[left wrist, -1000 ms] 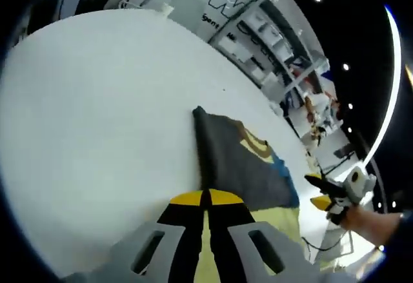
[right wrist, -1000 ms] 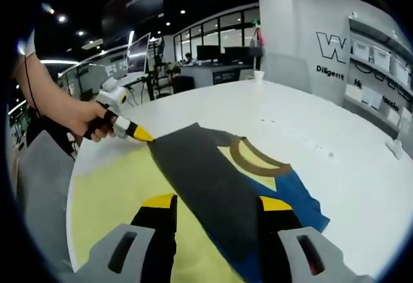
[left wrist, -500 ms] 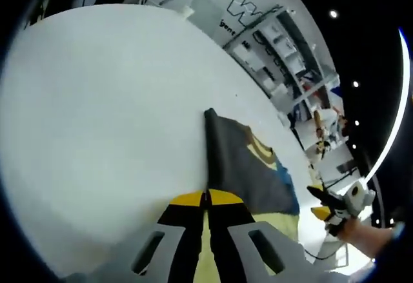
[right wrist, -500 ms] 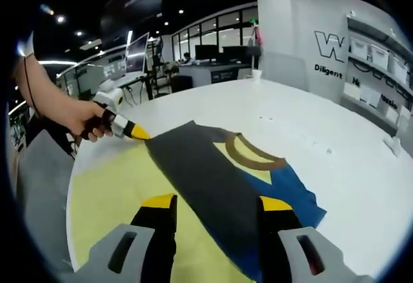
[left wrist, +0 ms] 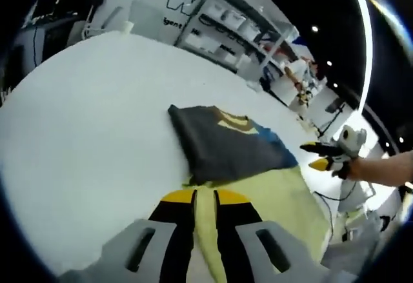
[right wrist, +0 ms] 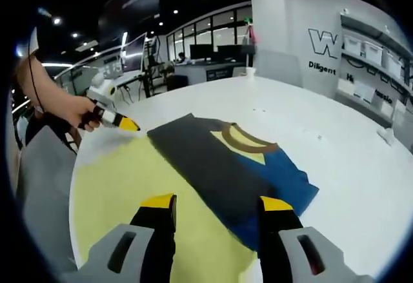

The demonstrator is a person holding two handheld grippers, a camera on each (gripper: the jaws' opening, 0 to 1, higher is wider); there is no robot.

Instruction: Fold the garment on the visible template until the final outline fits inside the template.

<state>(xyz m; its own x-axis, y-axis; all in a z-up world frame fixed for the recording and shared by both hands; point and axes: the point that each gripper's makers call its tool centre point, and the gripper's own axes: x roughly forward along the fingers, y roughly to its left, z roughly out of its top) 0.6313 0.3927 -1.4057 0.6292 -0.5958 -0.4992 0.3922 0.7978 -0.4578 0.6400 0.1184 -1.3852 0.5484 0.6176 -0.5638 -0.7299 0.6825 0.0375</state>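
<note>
The garment point(left wrist: 226, 144) point(right wrist: 219, 160) lies folded into a long dark grey strip, with a brown collar, a yellow patch and a blue part showing. Its near side rests on the pale yellow template point(left wrist: 271, 196) point(right wrist: 122, 193); its far side lies on the white table point(left wrist: 84, 122) point(right wrist: 335, 147). My left gripper point(left wrist: 204, 198) point(right wrist: 129, 126) is slightly open and holds nothing. It hovers a short way off the garment's corner. My right gripper point(right wrist: 217, 202) point(left wrist: 317, 156) is wide open above the garment's near edge, with nothing between its fingers.
Shelving with storage bins point(left wrist: 239, 25) point(right wrist: 374, 44) lines the wall beyond the table. Desks with monitors point(right wrist: 213, 64) stand farther back. A hand point(right wrist: 68, 109) holds the left gripper, and grey clothing point(right wrist: 39, 180) hangs at the table's edge. A small white object point(right wrist: 387, 135) sits on the table.
My left gripper was shut on the garment's corner; its jaws have parted a little and it has drawn away from the corner. The garment now lies flat and lower on the template.
</note>
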